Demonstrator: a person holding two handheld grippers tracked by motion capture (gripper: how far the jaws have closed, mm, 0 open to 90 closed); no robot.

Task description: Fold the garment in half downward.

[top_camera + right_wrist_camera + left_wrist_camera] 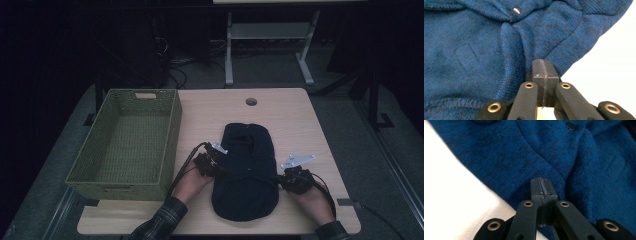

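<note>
Left gripper (216, 166) and right gripper (289, 177), two in all, each have jaws clenched together at opposite edges of one blue knit garment (246, 170). It lies on the table (295, 115), beside one green woven basket (127, 142).

One blue knitted garment (247, 170) lies on the table (295, 107), one green woven basket (127, 142) stands at its left edge, and two grippers (214, 162) (295, 176) are present.
</note>
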